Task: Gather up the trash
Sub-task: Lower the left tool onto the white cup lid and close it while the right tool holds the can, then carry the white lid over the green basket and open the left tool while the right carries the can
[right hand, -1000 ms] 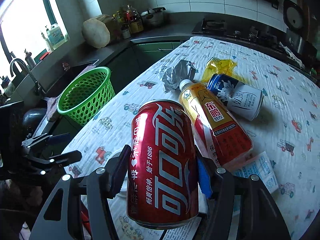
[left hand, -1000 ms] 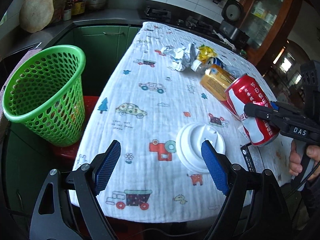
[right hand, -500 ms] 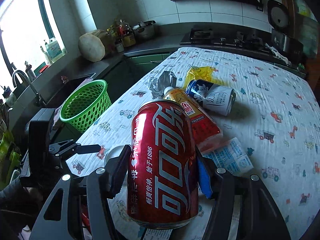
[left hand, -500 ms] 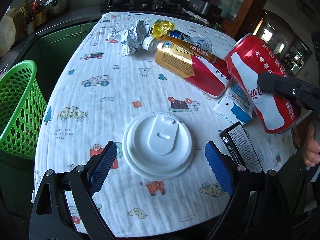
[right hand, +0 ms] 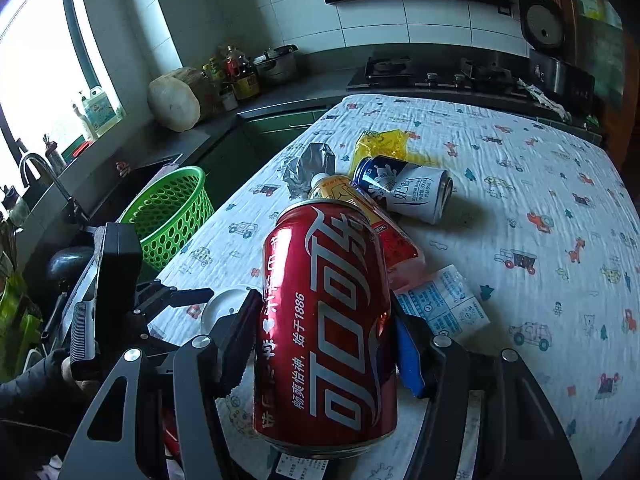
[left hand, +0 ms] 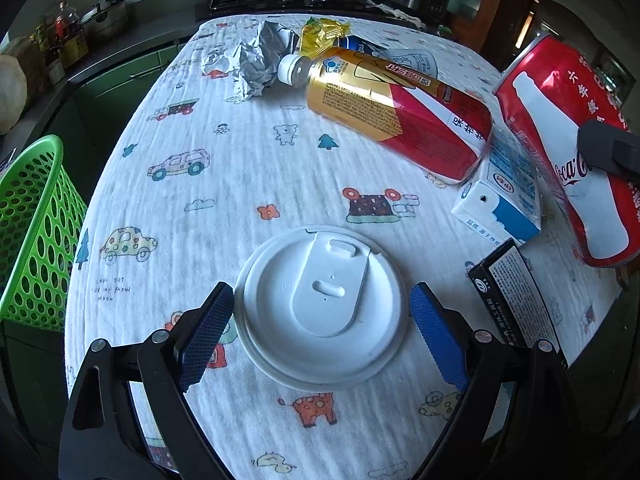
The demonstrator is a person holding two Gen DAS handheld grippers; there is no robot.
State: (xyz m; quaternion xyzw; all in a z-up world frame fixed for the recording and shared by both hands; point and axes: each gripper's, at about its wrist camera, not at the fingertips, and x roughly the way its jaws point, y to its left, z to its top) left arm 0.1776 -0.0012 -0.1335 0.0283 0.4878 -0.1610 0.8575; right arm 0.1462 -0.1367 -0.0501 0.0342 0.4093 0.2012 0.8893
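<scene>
My right gripper point(right hand: 326, 338) is shut on a red cola can point(right hand: 326, 328) and holds it above the table's near edge; the can also shows at the right of the left wrist view point(left hand: 560, 136). My left gripper point(left hand: 320, 322) is open, its blue pads on either side of a white cup lid point(left hand: 322, 312) that lies flat on the patterned tablecloth point(left hand: 192, 200). A green mesh basket point(left hand: 30, 232) stands off the table's left side, also in the right wrist view point(right hand: 168, 216).
Further trash lies on the table: a yellow-red bottle point(left hand: 392, 112), crumpled foil point(left hand: 256, 60), a yellow wrapper point(left hand: 320, 34), a blue-white can point(right hand: 404, 188), a white-blue carton point(left hand: 504, 200) and a black box point(left hand: 516, 296). Counter, stove and sink surround the table.
My left gripper has moved forward and down so its pads now flank the white lid. My right gripper has lifted the cola can slightly higher and back.
</scene>
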